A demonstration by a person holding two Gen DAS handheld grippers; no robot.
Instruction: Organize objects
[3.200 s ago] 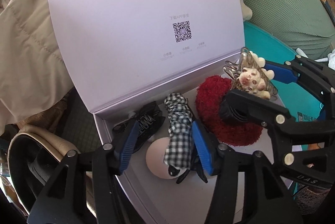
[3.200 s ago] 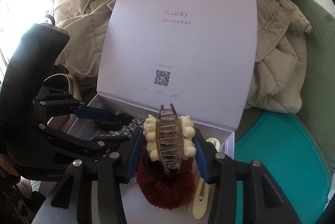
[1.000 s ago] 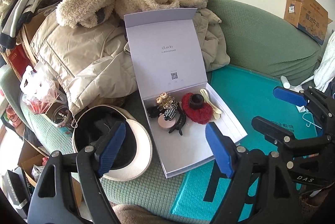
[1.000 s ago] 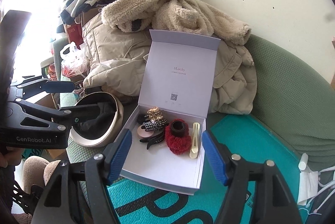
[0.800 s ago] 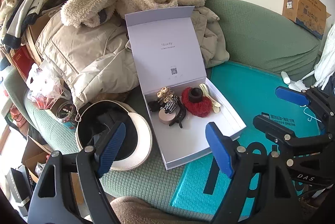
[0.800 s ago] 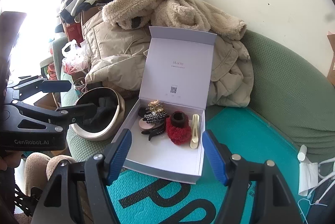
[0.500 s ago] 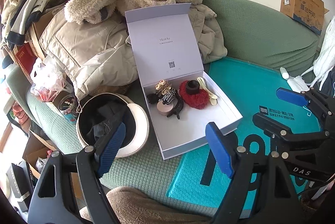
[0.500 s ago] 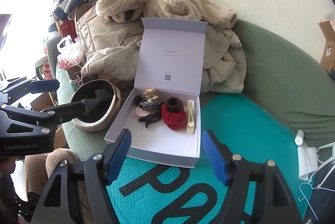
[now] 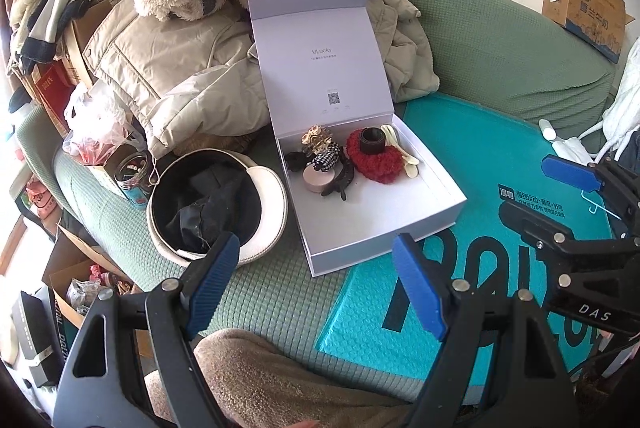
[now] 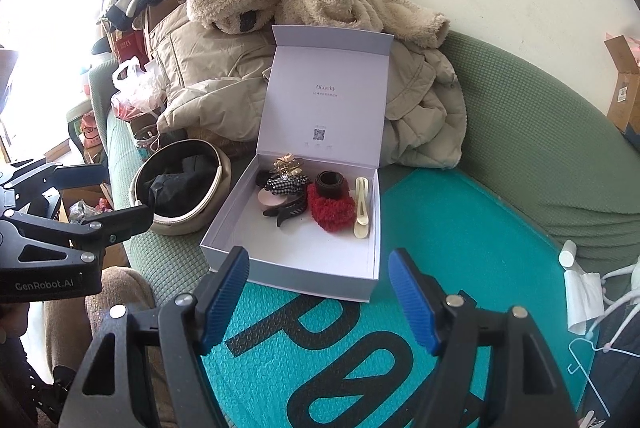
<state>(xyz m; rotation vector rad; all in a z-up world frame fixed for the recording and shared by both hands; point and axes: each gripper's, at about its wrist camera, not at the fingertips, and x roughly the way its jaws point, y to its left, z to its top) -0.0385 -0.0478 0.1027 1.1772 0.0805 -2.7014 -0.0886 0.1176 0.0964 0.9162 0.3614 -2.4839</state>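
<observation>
Blue ribbed pads line both tools: the left hand-held gripper [image 9: 316, 282] sits at the bottom of its frame, fingers spread wide with nothing between them, and the right hand-held gripper [image 10: 318, 294] is likewise wide and empty, low in its frame. Both are drawn well back from the white box [image 10: 288, 260], which rests at mid-frame on a green textured sofa [image 10: 520, 132], its near right corner over a teal bubble mailer [image 10: 460, 248]. The stiff card lid [image 10: 324, 96] stands upright at the back, leaning on a beige padded coat [image 10: 208, 84]. Inside, clustered toward the hinge, lie a fuzzy red scrunchie [image 10: 332, 210], a checked black-and-white scrunchie [image 10: 286, 184], a gold claw clip [image 10: 287, 164] and a long cream hair clip [image 10: 362, 206], its long axis running front to back along the right wall. A round cream hat [image 9: 218, 208] lies left of the box.
</observation>
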